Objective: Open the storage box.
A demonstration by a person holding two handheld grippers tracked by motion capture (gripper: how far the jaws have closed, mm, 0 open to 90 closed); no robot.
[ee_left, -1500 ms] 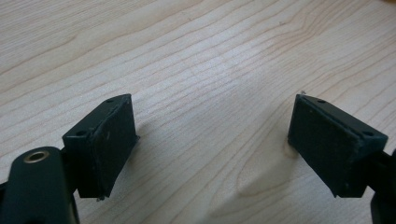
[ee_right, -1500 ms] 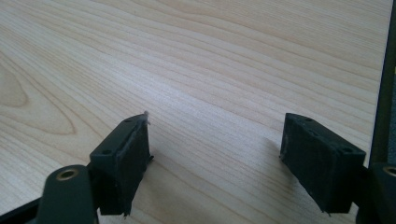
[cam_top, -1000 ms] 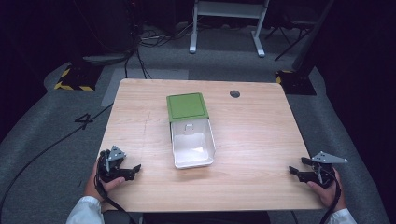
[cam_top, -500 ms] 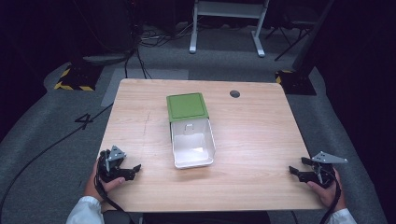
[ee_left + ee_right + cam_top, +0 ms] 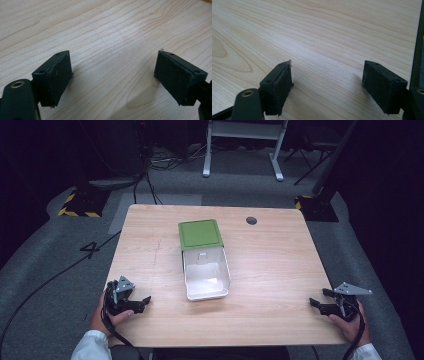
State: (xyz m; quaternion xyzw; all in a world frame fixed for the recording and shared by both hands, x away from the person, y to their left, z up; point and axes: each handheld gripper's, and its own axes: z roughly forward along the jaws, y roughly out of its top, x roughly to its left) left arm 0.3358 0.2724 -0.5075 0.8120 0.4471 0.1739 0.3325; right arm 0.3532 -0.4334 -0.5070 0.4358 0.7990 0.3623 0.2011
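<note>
Claws wait, both spread and empty: left claw (image 5: 141,301), right claw (image 5: 316,304); next likely the open white box (image 5: 206,275) mid-bench (image 5: 280,265).

Table (image 5: 270,270) – pale wood-grain top, smooth, soft sheen w/ darker knots seen close up. Centre of frame: white box (image 5: 207,280), plastic by the look, slightly glossy inside; its green lid (image 5: 200,234) looks matt plastic. Left gripper (image 5: 113,75) & right gripper (image 5: 327,80) – black matt bodies, pads (image 5: 60,77) dull, rubbery, faintly rough w/ frayed edges. Floor (image 5: 45,270) at frame's left: grey, carpet-like, rough.
</note>
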